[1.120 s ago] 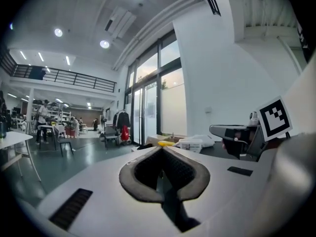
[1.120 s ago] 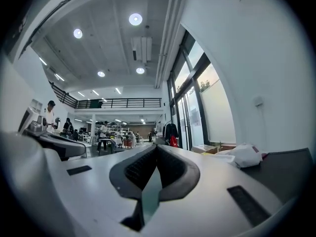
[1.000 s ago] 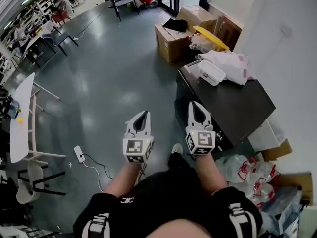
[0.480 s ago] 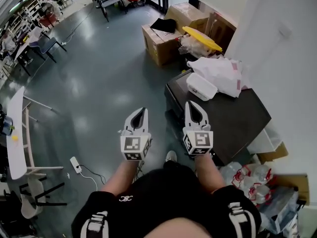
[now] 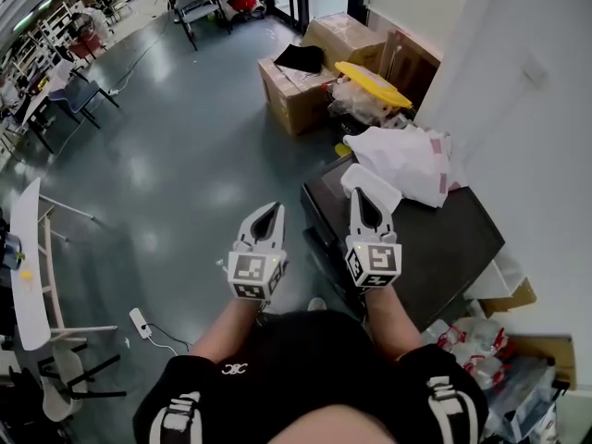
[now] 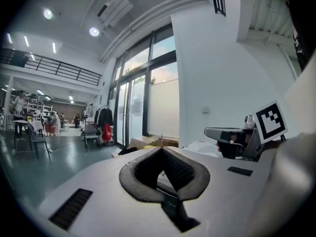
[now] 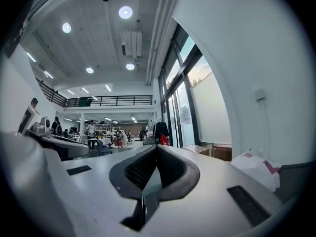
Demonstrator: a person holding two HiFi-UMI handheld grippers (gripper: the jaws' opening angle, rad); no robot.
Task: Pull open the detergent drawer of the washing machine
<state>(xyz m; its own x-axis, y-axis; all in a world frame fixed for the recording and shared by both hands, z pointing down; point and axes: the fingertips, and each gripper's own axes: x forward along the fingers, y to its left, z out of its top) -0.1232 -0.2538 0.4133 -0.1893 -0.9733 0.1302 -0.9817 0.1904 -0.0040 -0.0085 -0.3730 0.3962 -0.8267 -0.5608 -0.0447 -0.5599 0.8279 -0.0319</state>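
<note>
Both grippers are out in front of me, held about level. On the left gripper (image 5: 271, 211) the jaws are pressed together at the tips with nothing between them. The right gripper (image 5: 363, 197) is the same: tips meeting, empty. The washing machine (image 5: 453, 239) sits to the right, and from above I mostly get its dark top. A white bag (image 5: 412, 160) and a white container (image 5: 370, 185) cover its far end. Its front face is a steep sliver, partly behind the right gripper, so I cannot make out the detergent drawer. In the right gripper view the machine is cut off at the right edge. Cardboard boxes (image 5: 296, 86) stand farther off.
</note>
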